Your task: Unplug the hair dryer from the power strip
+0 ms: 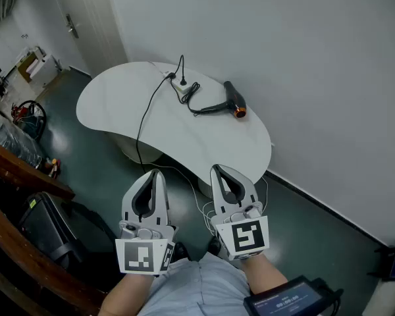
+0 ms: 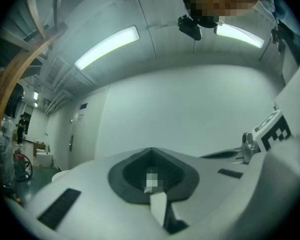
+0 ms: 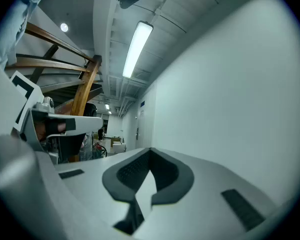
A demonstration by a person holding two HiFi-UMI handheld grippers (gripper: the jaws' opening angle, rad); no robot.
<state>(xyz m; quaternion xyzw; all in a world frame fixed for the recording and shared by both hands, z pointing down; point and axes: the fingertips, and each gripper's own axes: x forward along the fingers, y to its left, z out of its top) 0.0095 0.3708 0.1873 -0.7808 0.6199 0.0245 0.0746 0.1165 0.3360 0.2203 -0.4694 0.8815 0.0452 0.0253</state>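
White table carrying hair dryer and power strip, left gripper and right gripper jaws together, empty, apart from table.

I count one white counter. On it I see one hair dryer, one power strip and two black cords, a long cord and a short cord. I have two tools: the left hand-held gripper and the right hand-held gripper.

White left gripper, white right gripper, square-marker cubes, pale shirt
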